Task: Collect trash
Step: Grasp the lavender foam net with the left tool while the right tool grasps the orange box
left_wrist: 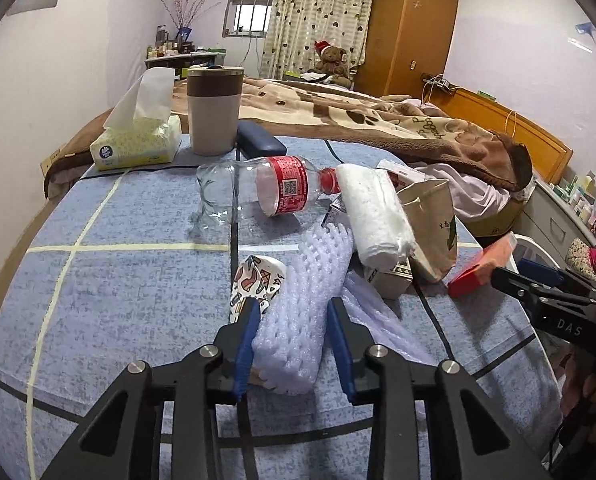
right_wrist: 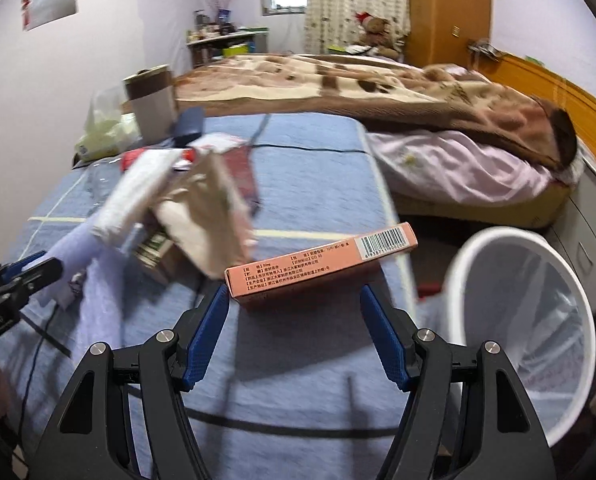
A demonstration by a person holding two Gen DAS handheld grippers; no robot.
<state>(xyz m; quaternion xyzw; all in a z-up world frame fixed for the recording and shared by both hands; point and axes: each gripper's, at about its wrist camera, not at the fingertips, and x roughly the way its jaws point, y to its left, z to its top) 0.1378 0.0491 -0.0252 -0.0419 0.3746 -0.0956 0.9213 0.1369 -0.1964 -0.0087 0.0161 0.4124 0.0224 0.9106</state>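
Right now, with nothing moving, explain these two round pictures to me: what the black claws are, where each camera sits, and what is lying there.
There is no robot arm. A person holds a two-finger gripper in each hand, and a fisheye camera on each looks forward along its blue-padded fingers.

The left camera shows the left gripper with its pads on either side of a white foam net sleeve, seemingly gripping it. Ahead on the blue tablecloth lie an empty plastic bottle, a rolled white towel, a small paper bag, a tissue pack and an upright lidded cup.

The right camera shows the right gripper open, a pink medicine box just beyond its fingertips, and a white wastebasket beside the table.
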